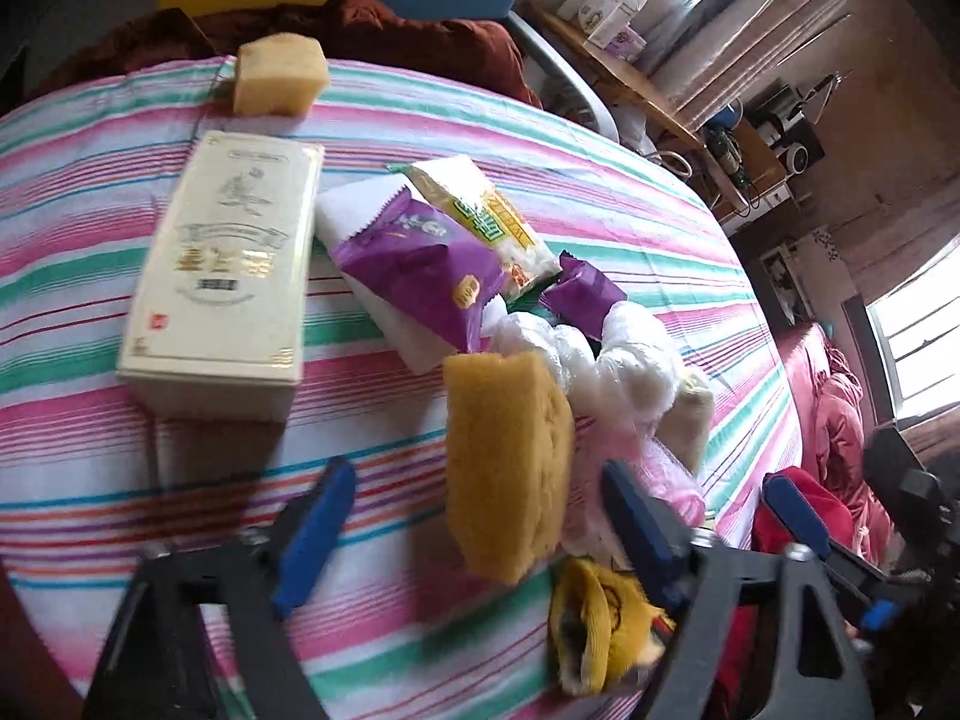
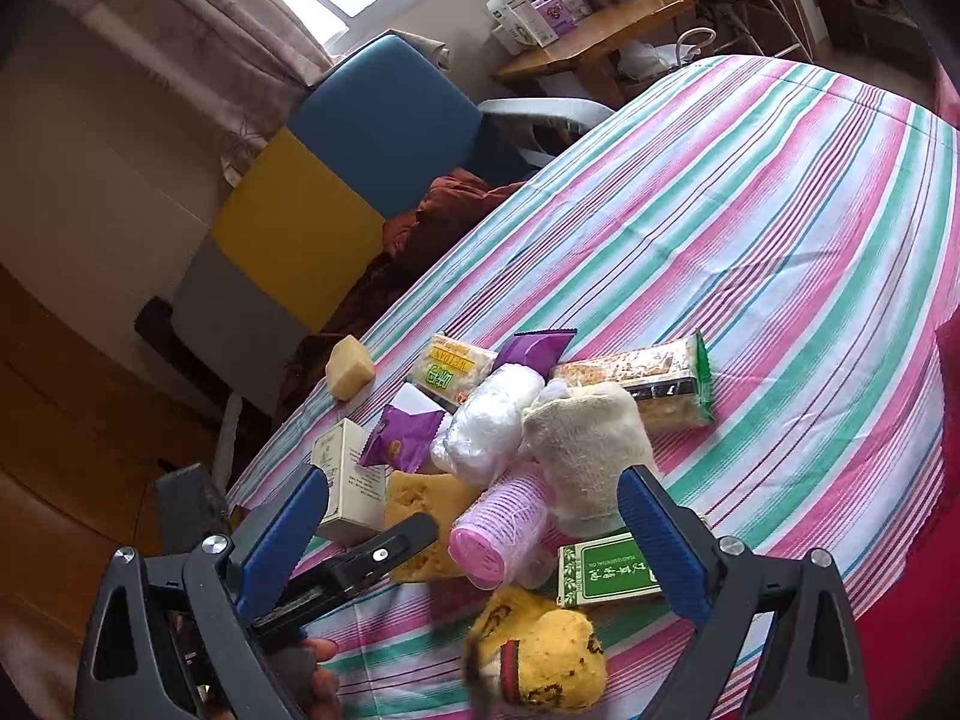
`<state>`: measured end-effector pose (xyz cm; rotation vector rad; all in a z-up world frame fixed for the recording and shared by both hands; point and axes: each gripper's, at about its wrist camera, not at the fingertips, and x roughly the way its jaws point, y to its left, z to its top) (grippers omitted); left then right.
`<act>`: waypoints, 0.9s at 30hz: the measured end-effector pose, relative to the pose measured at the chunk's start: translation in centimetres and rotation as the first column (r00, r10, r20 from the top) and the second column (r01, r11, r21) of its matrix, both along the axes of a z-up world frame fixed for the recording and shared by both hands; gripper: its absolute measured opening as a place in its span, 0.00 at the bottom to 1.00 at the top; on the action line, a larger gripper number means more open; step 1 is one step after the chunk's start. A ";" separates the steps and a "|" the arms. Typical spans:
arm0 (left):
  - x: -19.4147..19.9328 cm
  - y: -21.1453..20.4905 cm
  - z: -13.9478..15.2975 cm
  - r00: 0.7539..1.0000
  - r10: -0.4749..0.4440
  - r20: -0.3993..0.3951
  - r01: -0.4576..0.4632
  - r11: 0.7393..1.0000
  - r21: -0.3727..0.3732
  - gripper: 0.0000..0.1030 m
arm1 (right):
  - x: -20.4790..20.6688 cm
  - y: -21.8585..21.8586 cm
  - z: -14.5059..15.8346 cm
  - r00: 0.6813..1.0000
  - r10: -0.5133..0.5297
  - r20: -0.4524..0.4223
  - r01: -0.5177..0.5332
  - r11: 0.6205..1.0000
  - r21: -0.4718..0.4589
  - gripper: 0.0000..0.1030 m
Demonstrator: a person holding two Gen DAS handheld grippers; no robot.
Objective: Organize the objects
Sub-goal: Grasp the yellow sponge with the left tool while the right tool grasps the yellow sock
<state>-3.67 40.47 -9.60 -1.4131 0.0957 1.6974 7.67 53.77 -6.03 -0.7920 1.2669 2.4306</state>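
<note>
Right now the left tongs [image 1: 474,516] are straddling the yellow sponge [image 1: 507,468] on the striped bed [image 1: 690,210], spread, pads apparently not pressing; right tongs [image 2: 474,534], spread, are hovering near.

My left gripper [image 1: 474,534] tilts steeply downward, its two blue fingers [image 1: 315,531] spread apart with a clear gap on either side of what sits between them; the pads press on nothing. My right gripper [image 2: 474,546] points down at a shallower angle, its blue fingers [image 2: 660,546] standing wide apart and holding nothing. In the right wrist view, one black arm of the left gripper crosses in front of my right gripper's left finger. Part of my hand [image 2: 318,678] shows at the bottom edge, wrapped around the handle.
</note>
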 end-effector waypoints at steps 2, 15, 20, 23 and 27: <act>0.3 0.4 -0.3 0.999 -0.035 0.002 0.035 0.999 0.007 0.44 | 0.1 0.1 -0.1 1.000 -0.015 0.006 0.015 1.000 -0.004 0.96; 3.1 -6.7 2.2 0.987 -0.071 -0.146 0.079 0.996 0.050 0.33 | -0.9 -1.0 -1.6 0.985 0.054 0.165 -0.044 0.997 -0.064 0.96; 3.5 -10.4 4.2 0.977 -0.061 -0.202 0.079 0.993 0.084 0.33 | -1.4 -4.2 -2.4 0.934 0.142 0.327 -0.133 0.990 -0.050 0.96; 3.7 -12.2 5.6 0.974 -0.054 -0.220 0.081 0.990 0.115 0.33 | -2.7 -5.9 -3.1 0.880 0.182 0.438 -0.200 0.980 -0.005 0.90; 4.2 -14.1 7.3 0.971 -0.029 -0.238 0.067 0.986 0.154 0.33 | -4.0 -7.1 -4.9 0.793 0.187 0.580 -0.254 0.967 0.035 0.77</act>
